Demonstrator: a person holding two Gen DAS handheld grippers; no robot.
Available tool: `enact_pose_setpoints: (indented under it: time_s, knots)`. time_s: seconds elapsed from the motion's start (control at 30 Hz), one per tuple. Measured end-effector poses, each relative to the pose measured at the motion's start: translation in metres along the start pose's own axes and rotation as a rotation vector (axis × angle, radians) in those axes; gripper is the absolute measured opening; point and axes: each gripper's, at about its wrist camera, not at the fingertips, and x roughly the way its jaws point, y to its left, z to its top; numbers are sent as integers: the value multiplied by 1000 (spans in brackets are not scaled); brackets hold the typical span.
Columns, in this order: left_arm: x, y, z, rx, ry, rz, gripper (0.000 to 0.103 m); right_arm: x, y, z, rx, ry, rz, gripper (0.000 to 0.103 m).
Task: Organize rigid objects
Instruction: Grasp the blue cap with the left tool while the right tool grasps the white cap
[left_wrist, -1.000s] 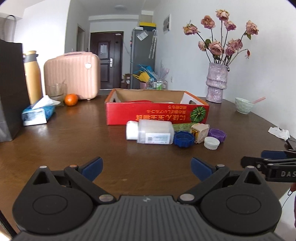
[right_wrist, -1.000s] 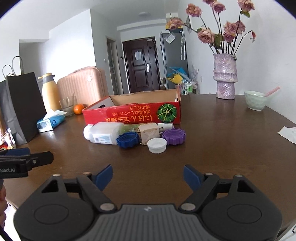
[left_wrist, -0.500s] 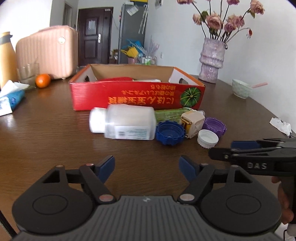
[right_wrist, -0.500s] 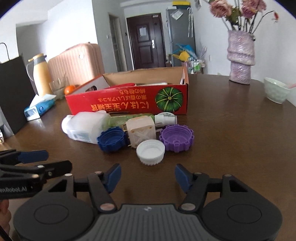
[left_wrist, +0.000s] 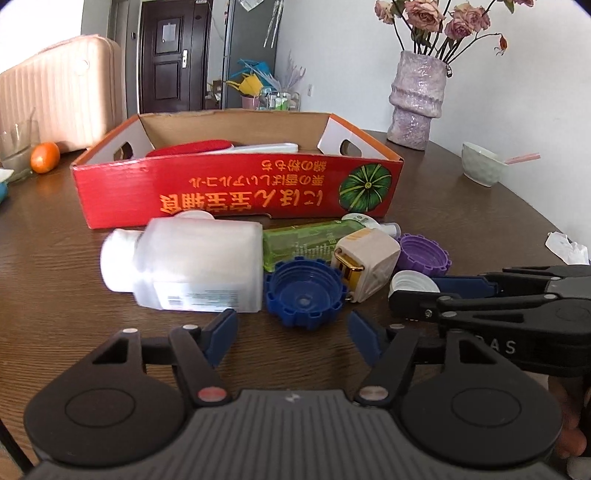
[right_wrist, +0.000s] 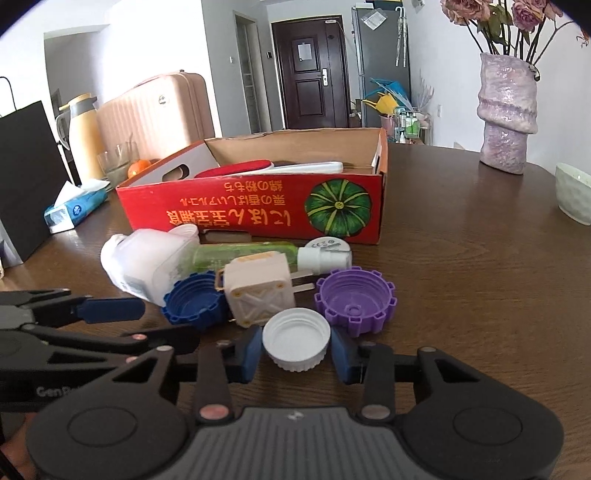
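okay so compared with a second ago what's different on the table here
Both grippers came in toward the pile in front of the red box. The right gripper now straddles the white cap, its jaws closing, no clear grip yet. The left gripper nears the blue cap, jaws also closing, nothing between them. The pile itself hasn't moved.

Both views look forward and downward along their own fingers, low over the table (left_wrist: 55, 295), close to the clutter. The left view faces the blue cap (left_wrist: 304, 293); the right faces the white cap (right_wrist: 295, 338). Shared: caps, bottles, red box (right_wrist: 258, 210), vase (left_wrist: 417, 99). Each view shows the other gripper at its edge.
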Motion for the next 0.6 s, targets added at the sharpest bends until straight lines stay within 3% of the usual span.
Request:
enact_pose_setpoints:
  time_s: [0.2, 0.23, 0.27, 0.33, 0.43, 0.6]
  knots:
    - [11, -7, 6, -25, 1, 7, 65, -18, -9, -7, -21, -12, 20, 39]
    - [12, -8, 7, -26, -1, 11, 62, -22, -10, -9, -28, -17, 19, 39]
    - [13, -9, 7, -25, -4, 15, 53, -26, -11, -11, -34, -24, 16, 39]
    - [11, -11, 6, -32, -9, 20, 52, -34, -15, -14, -39, -43, 12, 39]
    - [-1, -13, 3, -31, -30, 17, 52, -45, -25, -18, -42, -81, -4, 39]
    - [-42, -10, -12, -56, -95, 92, 52, -67, -41, -23, -85, -159, -15, 39]
